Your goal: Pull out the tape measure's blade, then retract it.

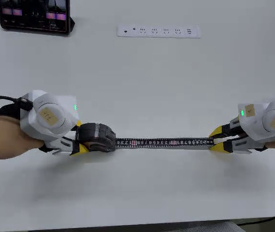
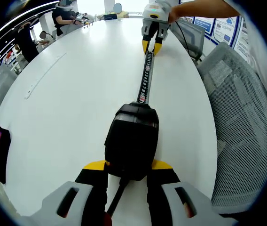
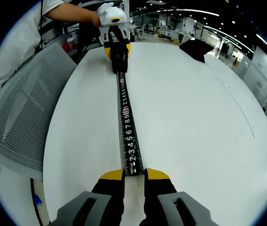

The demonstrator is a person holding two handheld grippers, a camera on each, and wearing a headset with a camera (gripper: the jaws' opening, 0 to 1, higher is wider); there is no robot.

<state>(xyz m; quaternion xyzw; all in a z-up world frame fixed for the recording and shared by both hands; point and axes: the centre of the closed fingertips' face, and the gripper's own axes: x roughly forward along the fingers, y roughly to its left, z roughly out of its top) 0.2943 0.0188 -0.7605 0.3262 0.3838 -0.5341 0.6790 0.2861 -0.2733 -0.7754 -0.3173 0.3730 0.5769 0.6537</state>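
Note:
A black tape measure case (image 1: 97,137) lies on the white table, with my left gripper (image 1: 81,140) shut on its rear end; in the left gripper view the case (image 2: 132,140) sits between the yellow-tipped fingers (image 2: 95,165). Its black blade (image 1: 164,142) with white numbers runs out flat to the right. My right gripper (image 1: 217,139) is shut on the blade's end; in the right gripper view the blade (image 3: 128,134) stretches away from the fingertips (image 3: 157,174) to the far case (image 3: 119,56) and left gripper (image 3: 114,37). The right gripper (image 2: 152,43) appears far off in the left gripper view.
A white power strip (image 1: 159,31) lies at the back of the table (image 1: 142,87), and a dark tablet-like screen (image 1: 35,14) stands at the back left. A grey mesh chair (image 2: 239,122) is beside the table edge. Cables trail from both grippers.

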